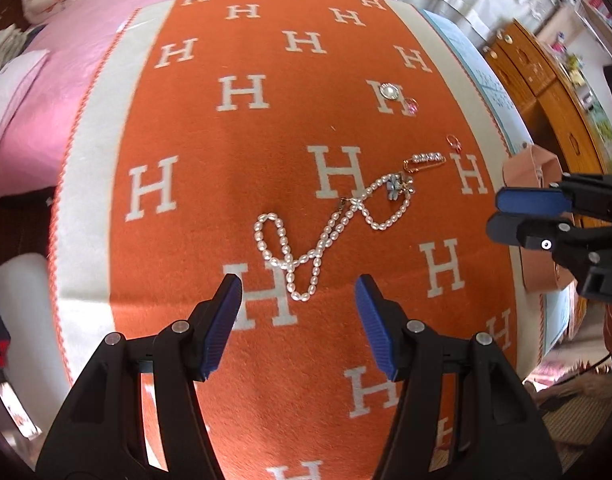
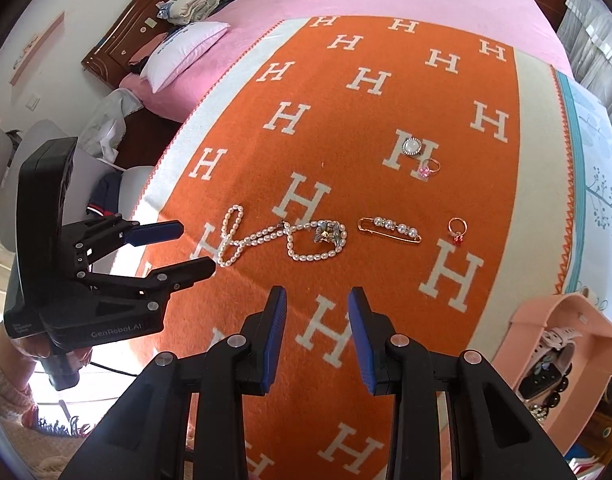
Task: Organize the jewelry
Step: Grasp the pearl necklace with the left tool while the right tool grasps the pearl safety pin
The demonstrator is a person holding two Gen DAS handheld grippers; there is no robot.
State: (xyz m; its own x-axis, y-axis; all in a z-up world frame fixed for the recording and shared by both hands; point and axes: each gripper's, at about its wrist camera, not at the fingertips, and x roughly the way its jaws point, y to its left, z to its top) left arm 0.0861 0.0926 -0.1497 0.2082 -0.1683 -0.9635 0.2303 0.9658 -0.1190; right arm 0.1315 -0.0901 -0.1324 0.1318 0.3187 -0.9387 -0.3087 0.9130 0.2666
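Note:
A pearl necklace lies looped on the orange blanket, with a silvery charm on it. Beside it lie a gold pearl pin and a red-stone ring. Farther off are a round pearl brooch and a pink-stone ring. My left gripper hangs open just above the necklace's left loop. My right gripper is open and empty, short of the charm.
A pink jewelry box with a watch and beads inside stands at the blanket's right edge. The orange H-patterned blanket covers a pink bed with pillows. A wooden dresser stands beyond the bed.

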